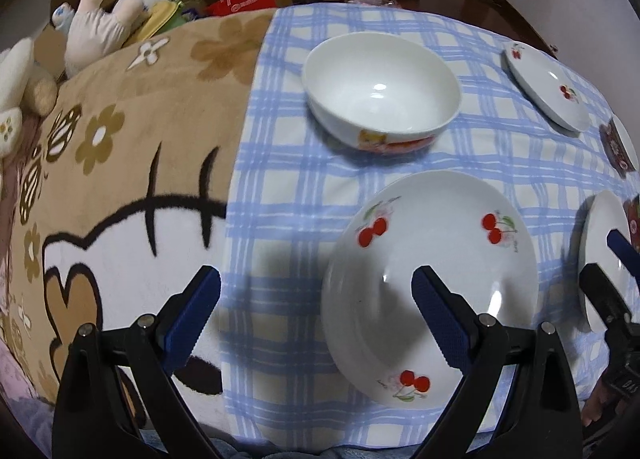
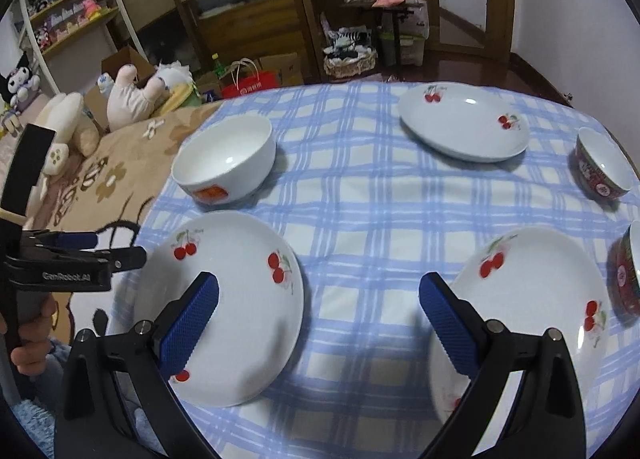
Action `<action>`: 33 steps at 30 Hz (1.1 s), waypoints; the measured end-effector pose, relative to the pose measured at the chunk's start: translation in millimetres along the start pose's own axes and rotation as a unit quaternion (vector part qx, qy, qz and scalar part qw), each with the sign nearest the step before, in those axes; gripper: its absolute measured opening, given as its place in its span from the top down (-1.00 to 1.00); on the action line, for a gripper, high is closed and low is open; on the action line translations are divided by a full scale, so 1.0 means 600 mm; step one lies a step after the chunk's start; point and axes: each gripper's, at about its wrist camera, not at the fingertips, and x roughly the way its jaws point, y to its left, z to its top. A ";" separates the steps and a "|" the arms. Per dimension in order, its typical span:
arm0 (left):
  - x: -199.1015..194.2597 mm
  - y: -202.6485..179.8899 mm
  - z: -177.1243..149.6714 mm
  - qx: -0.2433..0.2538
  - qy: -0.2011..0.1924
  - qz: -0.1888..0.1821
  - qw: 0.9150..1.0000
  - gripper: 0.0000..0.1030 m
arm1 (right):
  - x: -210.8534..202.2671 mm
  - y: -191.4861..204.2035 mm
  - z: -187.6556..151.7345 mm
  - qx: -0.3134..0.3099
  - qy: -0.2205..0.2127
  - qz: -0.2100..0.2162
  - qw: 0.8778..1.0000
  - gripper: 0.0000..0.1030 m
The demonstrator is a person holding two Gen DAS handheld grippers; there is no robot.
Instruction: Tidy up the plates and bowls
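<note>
From the left wrist, the left gripper (image 1: 316, 291) is seen with its blue-padded fingers (image 1: 192, 319) spread wide and nothing held between them; a near cherry plate (image 1: 430, 283) lies on the blue checked cloth (image 1: 280, 219) under the right-hand finger; a white bowl (image 1: 382, 89) is set upright beyond it; a far cherry plate (image 1: 548, 87) rests near the cloth's far right edge; to the left, a tan flowered blanket (image 1: 120, 139) is spread.

From the right wrist, the right gripper (image 2: 318, 307) is likewise held open — empty — above the cloth, between the near plate at the left and a second near plate (image 2: 532, 311) at the right; two red-patterned bowls (image 2: 604, 169) are placed at the right edge, one beyond the other; the left gripper is seen at the far left, gripped by a hand (image 2: 32, 339).
</note>
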 end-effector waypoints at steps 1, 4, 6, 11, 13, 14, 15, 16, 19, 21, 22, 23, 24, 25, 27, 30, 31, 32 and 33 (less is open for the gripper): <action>0.005 0.005 -0.002 -0.007 0.005 -0.007 1.000 -0.85 | 0.005 0.002 0.000 0.000 0.004 -0.003 1.000 -1.00; 0.019 0.016 -0.007 -0.024 0.018 -0.024 0.999 -0.85 | 0.023 0.009 -0.007 -0.001 0.023 -0.018 1.000 -1.00; 0.026 0.021 -0.008 -0.027 0.022 -0.027 0.999 -0.85 | 0.032 0.013 -0.009 -0.004 0.033 -0.023 0.999 -1.00; 0.042 0.021 -0.013 -0.030 0.035 -0.046 0.998 -0.77 | 0.038 0.016 -0.014 -0.006 0.036 -0.036 0.999 -1.00; 0.045 0.020 -0.015 -0.031 0.039 -0.059 0.997 -0.69 | 0.034 0.016 -0.017 -0.003 0.027 -0.029 0.999 -1.00; 0.046 0.020 -0.016 -0.031 0.040 -0.062 0.997 -0.63 | 0.034 0.017 -0.017 -0.002 0.026 -0.027 0.999 -0.87; 0.047 0.020 -0.017 -0.032 0.041 -0.067 0.996 -0.57 | 0.035 0.016 -0.018 -0.002 0.029 -0.026 0.999 -0.74; 0.050 0.020 -0.017 -0.034 0.044 -0.072 0.996 -0.53 | 0.038 0.016 -0.018 -0.002 0.035 -0.026 0.999 -0.70; 0.061 0.019 -0.020 -0.036 0.059 -0.081 0.994 -0.14 | 0.047 0.013 -0.023 0.006 0.051 -0.017 0.999 -0.46; 0.069 0.018 -0.022 -0.038 0.069 -0.094 0.992 0.13 | 0.048 0.012 -0.026 0.009 0.053 -0.018 0.998 -0.43; 0.072 0.018 -0.023 -0.040 0.072 -0.100 0.992 0.19 | 0.049 0.013 -0.027 0.009 0.053 -0.021 0.998 -0.43; 0.074 0.018 -0.023 -0.041 0.074 -0.103 0.991 0.29 | 0.050 0.014 -0.027 0.007 0.054 -0.022 0.998 -0.42; 0.075 0.019 -0.022 -0.042 0.075 -0.105 0.991 0.38 | 0.052 0.016 -0.028 0.006 0.057 -0.021 0.998 -0.37; 0.078 0.018 -0.022 -0.042 0.076 -0.107 0.990 0.43 | 0.055 0.017 -0.028 0.004 0.060 -0.020 0.998 -0.30; 0.083 0.016 -0.024 -0.043 0.082 -0.111 0.990 0.56 | 0.061 0.019 -0.030 0.003 0.072 -0.020 0.997 -0.09; 0.089 0.020 -0.026 -0.045 0.086 -0.106 0.990 0.68 | 0.071 0.019 -0.033 0.005 0.089 -0.008 0.996 0.35; 0.090 0.024 -0.025 -0.048 0.086 -0.107 0.989 0.69 | 0.078 0.018 -0.035 0.011 0.101 -0.006 0.995 0.40; 0.092 0.026 -0.026 -0.052 0.086 -0.110 0.989 0.70 | 0.082 0.016 -0.037 0.016 0.106 -0.006 0.994 0.41; 0.093 0.026 -0.026 -0.053 0.086 -0.112 0.989 0.70 | 0.086 0.014 -0.039 0.020 0.110 -0.005 0.994 0.41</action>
